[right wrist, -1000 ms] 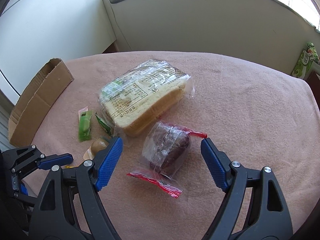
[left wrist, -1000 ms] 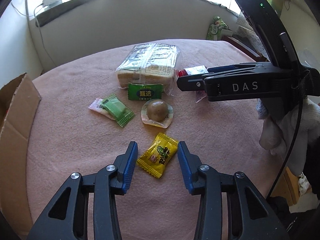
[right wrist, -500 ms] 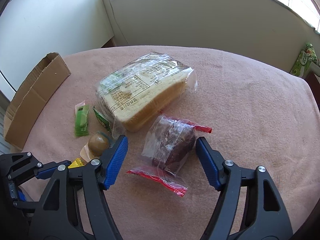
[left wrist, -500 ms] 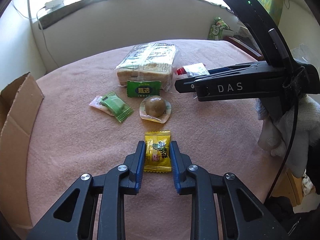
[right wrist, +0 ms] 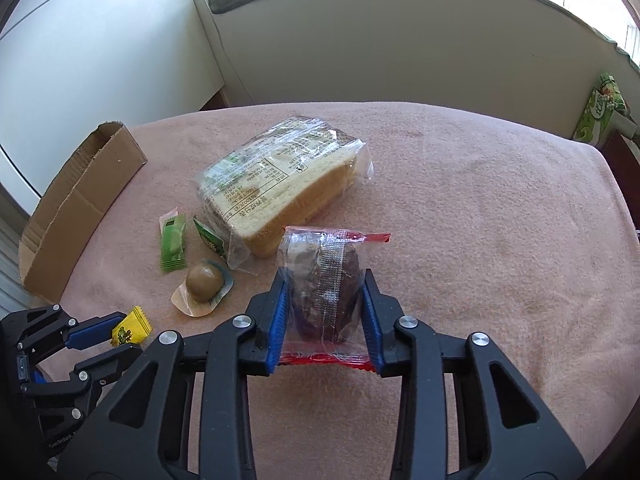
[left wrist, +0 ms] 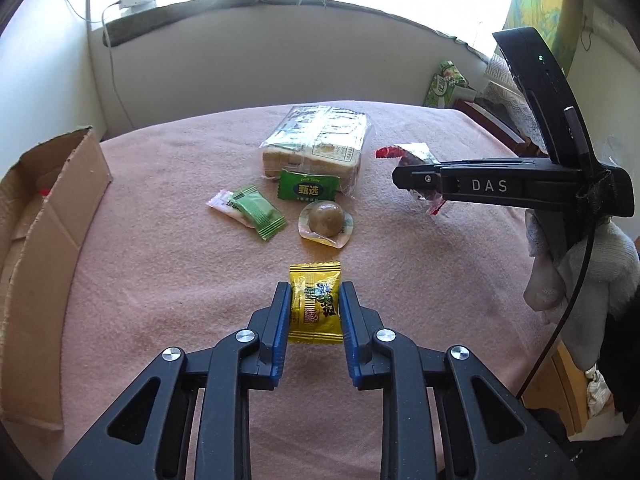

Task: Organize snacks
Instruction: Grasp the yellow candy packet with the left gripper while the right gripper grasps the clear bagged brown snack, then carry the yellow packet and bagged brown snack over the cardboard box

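My left gripper (left wrist: pixel 315 306) clamped the yellow candy (left wrist: pixel 315 303); my right gripper (right wrist: pixel 325 308) squeezed the wrapped cake (right wrist: pixel 324 288).

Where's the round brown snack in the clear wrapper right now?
The round brown snack lies mid-table in the left wrist view, just beyond the yellow candy in the left tool, with the green sachet and bread loaf behind it.

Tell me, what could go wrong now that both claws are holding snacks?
The left claw pinches the yellow candy only by its slippery wrapper, so it might slip out when lifted. The right claw squeezes the soft dark cake in its clear wrapper and could squash it. The cardboard box looks floppy; a snack might bump its flap.
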The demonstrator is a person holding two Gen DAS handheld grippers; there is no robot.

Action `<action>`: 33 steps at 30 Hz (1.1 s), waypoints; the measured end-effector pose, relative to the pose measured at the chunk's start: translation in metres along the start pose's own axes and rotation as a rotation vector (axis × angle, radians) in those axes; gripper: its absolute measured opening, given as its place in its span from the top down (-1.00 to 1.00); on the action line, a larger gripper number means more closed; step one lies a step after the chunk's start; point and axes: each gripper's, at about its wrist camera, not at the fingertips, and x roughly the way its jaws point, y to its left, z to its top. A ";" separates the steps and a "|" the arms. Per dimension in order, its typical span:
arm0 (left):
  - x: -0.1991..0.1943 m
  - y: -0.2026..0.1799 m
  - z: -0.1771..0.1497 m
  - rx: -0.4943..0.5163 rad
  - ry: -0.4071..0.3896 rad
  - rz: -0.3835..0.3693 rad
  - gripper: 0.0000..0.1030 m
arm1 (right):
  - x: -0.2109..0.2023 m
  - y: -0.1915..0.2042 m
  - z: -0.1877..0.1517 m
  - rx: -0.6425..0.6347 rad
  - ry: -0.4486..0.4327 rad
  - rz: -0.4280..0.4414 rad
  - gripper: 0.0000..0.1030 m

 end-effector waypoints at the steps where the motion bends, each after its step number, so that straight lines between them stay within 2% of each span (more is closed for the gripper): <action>1: -0.003 0.002 0.000 -0.006 -0.006 0.001 0.57 | -0.003 0.002 0.000 -0.004 -0.006 0.000 0.33; 16: -0.046 0.038 0.000 -0.111 -0.110 0.057 0.57 | -0.049 0.046 0.016 -0.088 -0.095 0.076 0.33; 33: -0.092 0.113 0.001 -0.235 -0.223 0.207 0.57 | -0.045 0.138 0.048 -0.219 -0.136 0.194 0.33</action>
